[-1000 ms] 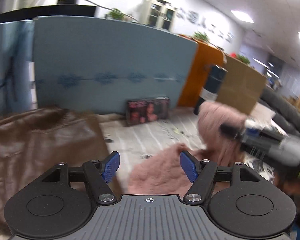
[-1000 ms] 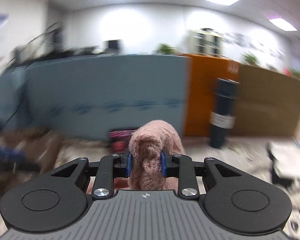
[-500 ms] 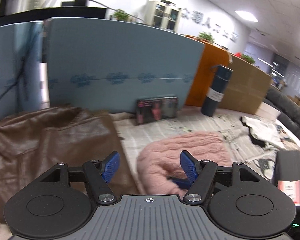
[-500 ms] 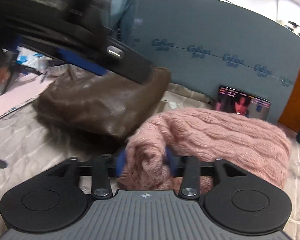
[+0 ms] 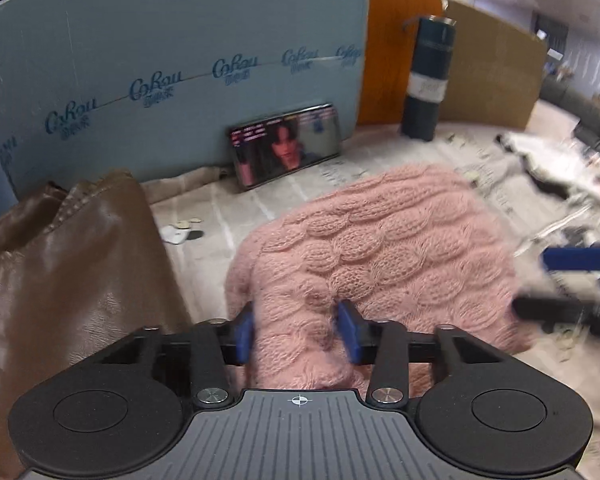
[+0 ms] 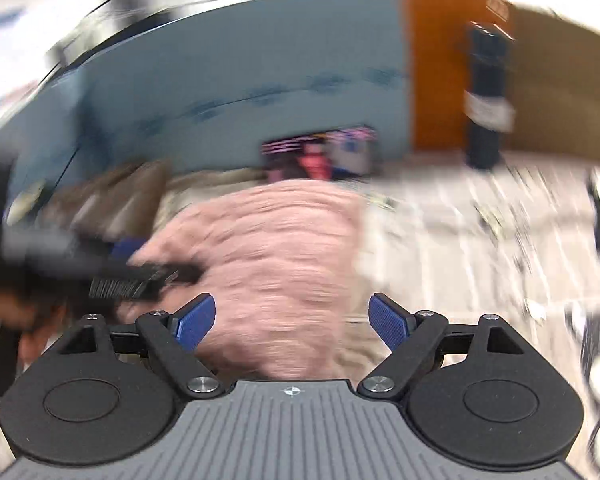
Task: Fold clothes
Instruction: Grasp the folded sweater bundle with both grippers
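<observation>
Sweater [image 5: 384,248], pink cable-knit, lies bunched in a rough folded bundle on the tabletop [image 5: 236,216], near-centre, w/ a brown leather garment [image 5: 72,280] just beside it on the left. Phone [image 5: 286,146] w/ a lit screen leans on the blue partition [image 5: 172,52] at the far side; dark flask [image 5: 428,80] stands far right.

Left hand-held gripper [image 5: 296,330]: jaws closing, a ridge of knit at the bundle's near-left edge betw. them, and the blue pads [image 5: 242,334] already press into the wool. Counted as pinching the sweater.

Right hand-held gripper [image 6: 292,322]: jaws opening, spread wide. Sweater sits beyond and below the pads, neither pad on it. Nothing held. Right wrist view heavily blurred, so detail is limited.

Step in hand, as judged: left side re-grips the near edge while right lets go, prob. to square up or make the next fold.

Recommendations:
- Pinch the full thickness of the edge, not one loose loop; open knit snags and stretches.
- Keep the lift low so the stacked layers don't slide apart.
- Right side should take the matching near-right edge before any pull, so the fold runs straight.
- Steer clear of the leather garment at left.
</observation>
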A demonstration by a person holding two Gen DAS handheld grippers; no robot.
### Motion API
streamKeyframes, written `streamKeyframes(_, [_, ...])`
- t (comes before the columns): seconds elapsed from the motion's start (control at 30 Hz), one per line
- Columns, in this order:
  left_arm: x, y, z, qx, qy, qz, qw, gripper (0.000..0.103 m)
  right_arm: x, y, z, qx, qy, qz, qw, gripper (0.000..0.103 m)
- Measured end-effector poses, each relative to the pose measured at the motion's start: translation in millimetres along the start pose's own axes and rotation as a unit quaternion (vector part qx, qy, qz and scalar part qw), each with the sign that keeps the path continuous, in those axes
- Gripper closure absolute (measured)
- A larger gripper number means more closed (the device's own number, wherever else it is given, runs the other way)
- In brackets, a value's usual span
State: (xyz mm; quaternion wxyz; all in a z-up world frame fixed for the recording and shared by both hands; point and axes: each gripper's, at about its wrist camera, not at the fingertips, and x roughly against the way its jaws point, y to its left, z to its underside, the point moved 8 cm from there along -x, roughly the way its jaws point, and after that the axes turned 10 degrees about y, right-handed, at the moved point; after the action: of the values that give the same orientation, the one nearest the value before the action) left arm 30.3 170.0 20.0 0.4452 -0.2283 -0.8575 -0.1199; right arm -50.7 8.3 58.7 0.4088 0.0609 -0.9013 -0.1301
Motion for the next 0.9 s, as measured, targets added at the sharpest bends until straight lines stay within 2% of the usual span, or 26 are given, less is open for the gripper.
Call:
streamKeyframes(0.1, [-8.3,9.2,6.8,-0.004,0.026,-0.011,0.9996,0.054,-13.7,-23.3,-5.5,-0.105,0.023,-0.037,0.994,0.020])
streamKeyframes(0.17, [-7.6,14.2,9.0,-0.003,0.031,-0.008,0.9995,0.052,-22.7,-29.2,-6.1,-0.142,0.035,-0.056,0.988,0.020])
streamKeyframes(0.27, [-8.8,14.7,9.3,0.008,0.045,-0.002,0.9990,0.046,-30.4,-27.8,-7.9,-0.148,0.045,-0.067,0.986,0.020])
streamKeyframes(0.33, [-12.9,12.5,6.8,0.027,0.053,0.008,0.9982,0.037,-32.8,-27.2,-8.5,-0.150,0.051,-0.075,0.985,0.020])
streamKeyframes(0.4, [-18.4,8.8,5.0,0.035,0.059,0.013,0.9976,0.022,-32.9,-23.7,-9.0,-0.147,0.057,-0.080,0.984,0.020])
streamKeyframes(0.47, [-27.3,4.9,6.0,0.030,0.065,0.019,0.9972,0.014,-36.1,-20.2,-10.2,-0.146,0.063,-0.082,0.984,0.020])
streamKeyframes(0.6, [-42.9,11.4,5.9,0.051,0.072,0.043,0.9951,0.002,-48.6,-22.0,-9.6,-0.149,0.075,-0.079,0.983,0.020])
streamKeyframes(0.8, [-46.8,8.1,3.3,0.051,0.074,0.051,0.9946,0.003,-61.5,-28.2,-9.6,-0.169,0.085,-0.087,0.978,0.022])
streamKeyframes(0.83, [-46.3,7.6,3.2,0.052,0.072,0.053,0.9946,0.004,-63.3,-28.6,-9.5,-0.171,0.087,-0.088,0.978,0.026])
streamKeyframes(0.87, [-45.1,5.8,2.7,0.053,0.069,0.057,0.9946,0.010,-64.5,-28.0,-9.3,-0.173,0.088,-0.093,0.977,0.035])
streamKeyframes(0.9, [-43.6,3.6,2.3,0.058,0.068,0.067,0.9937,0.021,-65.2,-26.9,-9.7,-0.174,0.089,-0.097,0.976,0.040])
